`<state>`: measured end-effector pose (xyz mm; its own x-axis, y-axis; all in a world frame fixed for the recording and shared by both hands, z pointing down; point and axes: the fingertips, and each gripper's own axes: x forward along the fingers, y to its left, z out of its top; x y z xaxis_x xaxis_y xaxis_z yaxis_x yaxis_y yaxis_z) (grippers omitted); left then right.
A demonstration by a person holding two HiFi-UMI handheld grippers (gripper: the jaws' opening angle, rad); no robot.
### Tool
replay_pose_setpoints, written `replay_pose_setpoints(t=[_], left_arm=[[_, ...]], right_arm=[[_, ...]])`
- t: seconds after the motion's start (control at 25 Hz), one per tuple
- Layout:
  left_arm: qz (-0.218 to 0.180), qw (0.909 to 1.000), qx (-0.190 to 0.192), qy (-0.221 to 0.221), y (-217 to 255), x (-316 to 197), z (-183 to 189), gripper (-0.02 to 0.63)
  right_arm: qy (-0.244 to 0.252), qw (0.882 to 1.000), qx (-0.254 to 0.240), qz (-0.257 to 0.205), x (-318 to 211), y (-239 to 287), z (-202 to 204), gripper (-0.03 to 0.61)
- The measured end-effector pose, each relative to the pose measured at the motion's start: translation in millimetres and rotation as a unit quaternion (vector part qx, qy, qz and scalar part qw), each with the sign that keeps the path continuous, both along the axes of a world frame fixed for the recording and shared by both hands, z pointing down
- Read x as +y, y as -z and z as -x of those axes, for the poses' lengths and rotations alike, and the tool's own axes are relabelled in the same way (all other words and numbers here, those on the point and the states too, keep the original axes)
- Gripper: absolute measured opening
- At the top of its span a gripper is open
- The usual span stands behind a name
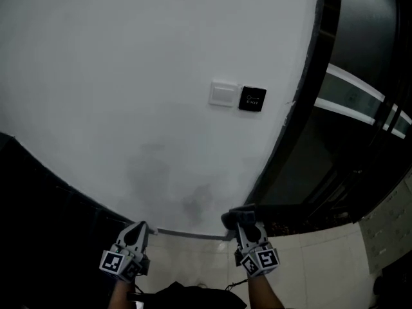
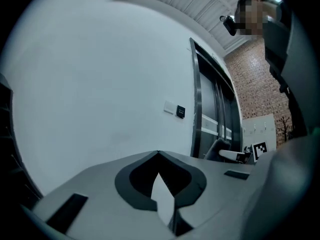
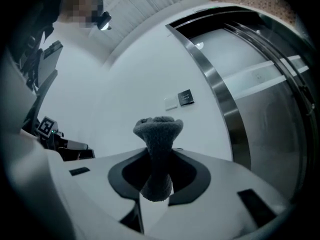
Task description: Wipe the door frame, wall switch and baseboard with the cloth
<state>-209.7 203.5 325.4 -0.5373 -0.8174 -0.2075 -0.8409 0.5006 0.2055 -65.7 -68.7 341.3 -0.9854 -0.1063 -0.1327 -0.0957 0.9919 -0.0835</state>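
The right gripper (image 1: 241, 223), clenched on the bunched grey cloth (image 3: 157, 134), hangs near the baseboard (image 1: 193, 235) ahead, the left gripper (image 1: 140, 228) closed on nothing; best press the cloth flat and sweep sideways, with the wall switch (image 1: 223, 94) well above.

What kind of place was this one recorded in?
Probably an office or commercial entrance: a white wall with a wall switch and black exit button beside a dark metal door frame with glass panels, and a tiled floor.

A black plate (image 1: 252, 99) (square) sits on white wall (image 1: 116, 76) — tiles (image 1: 322, 262) below.
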Motion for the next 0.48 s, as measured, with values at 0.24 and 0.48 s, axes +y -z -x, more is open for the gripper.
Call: replay_pose_setpoints(t=[0.24,0.48], left_arm=[[0.031,0.9994,-0.011,-0.008,17,-70,1,-0.009],[0.058,0.9966,-0.032,-0.049,39,-120,11,-0.009]], right_arm=[[0.044,0.997,0.004,-0.069,-49,45,30,0.087],[0.016,0.970,0.055,-0.237,-77,83,69,0.087]])
